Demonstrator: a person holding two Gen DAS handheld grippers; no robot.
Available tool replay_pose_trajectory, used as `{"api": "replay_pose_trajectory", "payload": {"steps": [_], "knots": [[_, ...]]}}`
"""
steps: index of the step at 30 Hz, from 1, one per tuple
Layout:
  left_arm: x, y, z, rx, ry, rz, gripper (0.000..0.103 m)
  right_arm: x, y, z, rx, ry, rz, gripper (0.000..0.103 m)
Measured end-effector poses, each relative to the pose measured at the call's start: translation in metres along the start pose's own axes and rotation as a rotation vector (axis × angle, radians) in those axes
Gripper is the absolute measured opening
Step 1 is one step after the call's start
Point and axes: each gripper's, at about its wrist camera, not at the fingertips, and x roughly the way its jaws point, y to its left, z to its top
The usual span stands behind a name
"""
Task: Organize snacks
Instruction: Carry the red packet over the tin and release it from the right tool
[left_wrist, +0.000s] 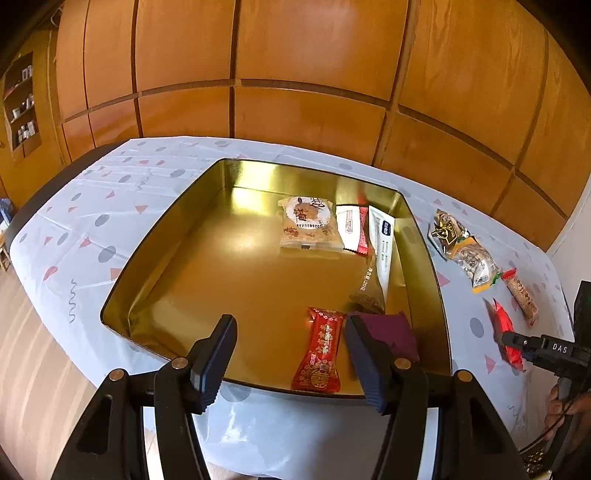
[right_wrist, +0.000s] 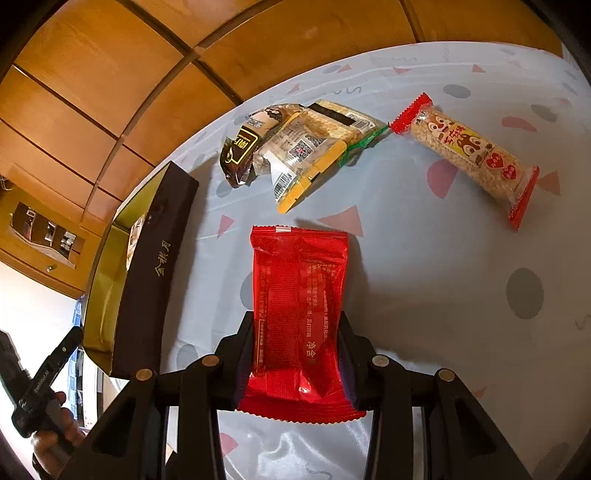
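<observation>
Left tongs (left_wrist: 290, 347): spread wide with nothing between them, hovering over the near edge of the gold tin (left_wrist: 243, 173), fingers on either side of a red candy wrapper (left_wrist: 320, 352) lying in the tin.
Right tongs (right_wrist: 297, 354): clenched on the red snack packet (right_wrist: 299, 310), pinching its lower half from both sides; the packet's upper end reaches out over the table (right_wrist: 443, 295).
Gold tin: open, on the table's patterned cloth, its dark outer wall (right_wrist: 155, 273) just left of the red packet.
Inside the tin: a round-print pastry pack (left_wrist: 308, 227) toward the far right corner, a white-and-red sachet (left_wrist: 352, 229) beside it, a white packet (left_wrist: 384, 243) leaning on the right wall, a brownish clear bag (left_wrist: 369, 291) below that, and a purple pack (left_wrist: 391, 330) at the near right corner, next to the red candy wrapper.
Outside the tin, right side of the table: a dark-and-gold wrapped snack (right_wrist: 247, 147) touching a clear yellow-edged pack (right_wrist: 314, 155), and a puffed-grain bar in a red-ended wrapper (right_wrist: 469, 155) lying apart toward the table's right edge.
Backdrop: wooden wall panels (left_wrist: 295, 74) behind the table's far edge.
</observation>
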Motion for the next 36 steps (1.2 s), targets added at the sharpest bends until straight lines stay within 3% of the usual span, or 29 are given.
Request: {"api": "replay_pose_trajectory", "payload": {"steps": [6, 11, 17, 22, 29, 31, 34, 36], "knots": [[0.001, 0.001, -0.001, -0.002, -0.009, 0.002, 0.062, -0.014, 0.028, 0.008, -0.055, -0.04, 0.018, 0.04], [0.0, 0.004, 0.0, -0.008, -0.015, 0.008, 0.062, -0.02, 0.088, 0.021, -0.195, -0.067, 0.07, 0.04], [-0.002, 0.009, 0.001, -0.026, -0.026, 0.011, 0.062, -0.001, 0.169, 0.03, -0.371, -0.062, 0.096, 0.04], [0.002, 0.013, 0.001, -0.033, -0.023, 0.022, 0.062, 0.026, 0.211, 0.031, -0.445, -0.053, 0.1, 0.04], [0.004, 0.012, 0.0, -0.025, -0.021, 0.029, 0.062, 0.075, 0.225, 0.024, -0.517, -0.017, -0.008, 0.044], [0.005, 0.012, -0.001, -0.024, -0.017, 0.028, 0.062, 0.078, 0.221, 0.025, -0.499, -0.029, -0.014, 0.044], [0.007, 0.011, -0.002, -0.022, -0.009, 0.031, 0.062, 0.072, 0.211, 0.025, -0.475, -0.044, 0.001, 0.055], [0.008, 0.011, -0.004, -0.022, -0.006, 0.033, 0.062, 0.068, 0.206, 0.024, -0.463, -0.053, 0.009, 0.056]]}}
